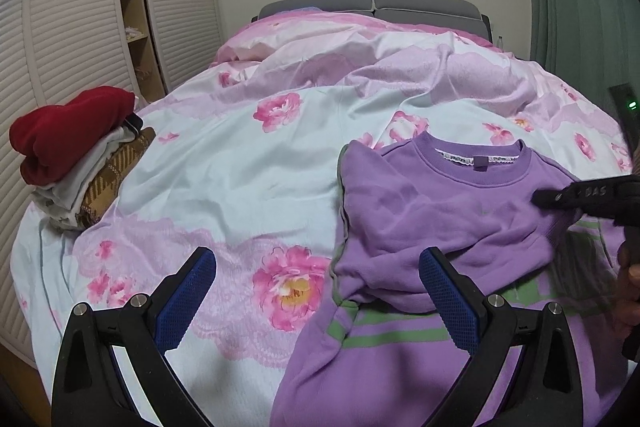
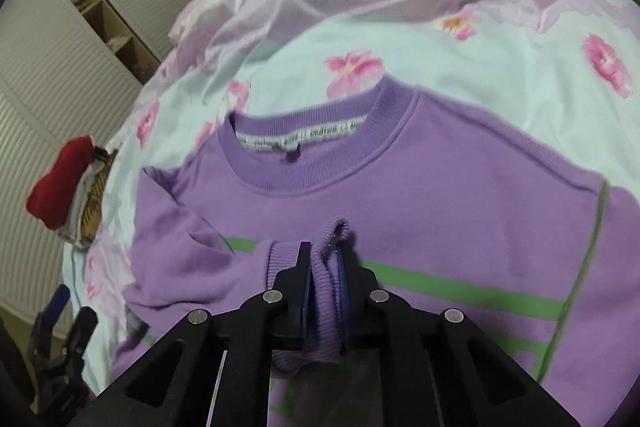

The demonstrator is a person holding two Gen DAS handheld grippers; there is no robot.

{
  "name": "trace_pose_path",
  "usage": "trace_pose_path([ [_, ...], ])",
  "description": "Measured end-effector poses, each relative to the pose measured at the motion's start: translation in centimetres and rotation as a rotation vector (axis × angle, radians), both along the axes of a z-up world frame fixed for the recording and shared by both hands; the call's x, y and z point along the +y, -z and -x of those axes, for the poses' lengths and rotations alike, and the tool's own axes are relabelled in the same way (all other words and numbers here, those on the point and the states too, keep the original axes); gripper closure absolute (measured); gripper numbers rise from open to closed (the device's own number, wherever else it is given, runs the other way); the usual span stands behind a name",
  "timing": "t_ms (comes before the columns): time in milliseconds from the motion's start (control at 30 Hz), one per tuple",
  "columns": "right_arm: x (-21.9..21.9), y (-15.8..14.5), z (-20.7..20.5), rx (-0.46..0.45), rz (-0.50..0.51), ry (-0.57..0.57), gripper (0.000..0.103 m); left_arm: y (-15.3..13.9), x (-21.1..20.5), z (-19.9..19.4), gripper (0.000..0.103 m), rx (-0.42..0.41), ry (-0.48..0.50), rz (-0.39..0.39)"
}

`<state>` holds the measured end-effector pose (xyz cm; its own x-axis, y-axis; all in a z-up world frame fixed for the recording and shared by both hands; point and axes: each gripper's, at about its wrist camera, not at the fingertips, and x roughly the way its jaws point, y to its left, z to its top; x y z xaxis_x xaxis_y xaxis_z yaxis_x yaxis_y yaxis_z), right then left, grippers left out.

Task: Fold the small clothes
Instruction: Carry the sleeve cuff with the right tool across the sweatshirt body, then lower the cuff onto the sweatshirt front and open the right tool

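A purple sweatshirt with green stripes lies face up on the floral bed cover, collar toward the headboard; it fills the right wrist view. Its left sleeve is folded across the chest. My right gripper is shut on the ribbed sleeve cuff and holds it over the chest; it shows in the left wrist view at the right. My left gripper is open and empty, just above the sweatshirt's left edge.
A stack of folded clothes topped by a red garment sits at the bed's left edge, also seen in the right wrist view. Louvred wardrobe doors and shelves stand to the left. The rumpled duvet rises toward the grey headboard.
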<state>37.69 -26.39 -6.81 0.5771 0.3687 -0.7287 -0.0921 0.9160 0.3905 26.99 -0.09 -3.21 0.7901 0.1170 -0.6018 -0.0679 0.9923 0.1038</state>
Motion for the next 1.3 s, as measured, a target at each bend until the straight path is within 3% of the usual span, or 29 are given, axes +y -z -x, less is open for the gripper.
trace_pose_path([
  [167, -2.0, -2.0, 1.3, -0.119, 0.037, 0.124, 0.092, -0.1, 0.0, -0.1, 0.000, -0.003, -0.002, -0.006],
  [267, -2.8, 0.1, 1.3, -0.014, 0.028, 0.146, 0.089, 0.2, 0.0, 0.0, 0.000, 0.002, 0.001, -0.015],
  [333, -2.7, 1.3, 1.8, 0.044, 0.044, 0.141, 0.080, 0.4, 0.1, 0.1, 0.000, 0.006, 0.003, -0.018],
  [500, -2.8, -0.2, 4.0, -0.037, 0.101, 0.146, 0.059, 0.5, 0.5, -0.4, 0.000, 0.011, 0.010, -0.009],
  [700, -2.1, -1.4, 4.8, -0.066, 0.157, 0.129, 0.053, 0.0, 0.5, -5.2, 0.000, 0.027, 0.078, 0.022],
  [967, -1.8, 0.0, 3.2, -0.032, 0.152, 0.139, 0.053, 1.7, -2.2, -12.8, 0.001, 0.131, 0.256, -0.053],
  [1067, -1.5, 0.7, 2.3, -0.017, 0.148, 0.122, 0.053, 3.4, -2.2, -14.5, 0.015, 0.177, 0.261, -0.088],
  [1100, -1.5, 0.8, 2.2, -0.017, 0.147, 0.118, 0.056, 4.0, -2.0, -14.9, 0.016, 0.187, 0.253, -0.097],
  [1133, -1.4, 0.9, 2.1, -0.025, 0.147, 0.114, 0.069, 4.6, -1.6, -15.3, 0.016, 0.192, 0.237, -0.103],
  [1200, -0.9, 0.9, 1.9, -0.038, 0.191, 0.101, 0.085, 5.3, -0.7, -15.9, 0.018, 0.195, 0.211, -0.090],
  [1300, -0.5, 0.6, 1.8, -0.065, 0.214, 0.095, 0.090, 5.9, -0.1, -16.6, 0.020, 0.197, 0.190, -0.083],
])
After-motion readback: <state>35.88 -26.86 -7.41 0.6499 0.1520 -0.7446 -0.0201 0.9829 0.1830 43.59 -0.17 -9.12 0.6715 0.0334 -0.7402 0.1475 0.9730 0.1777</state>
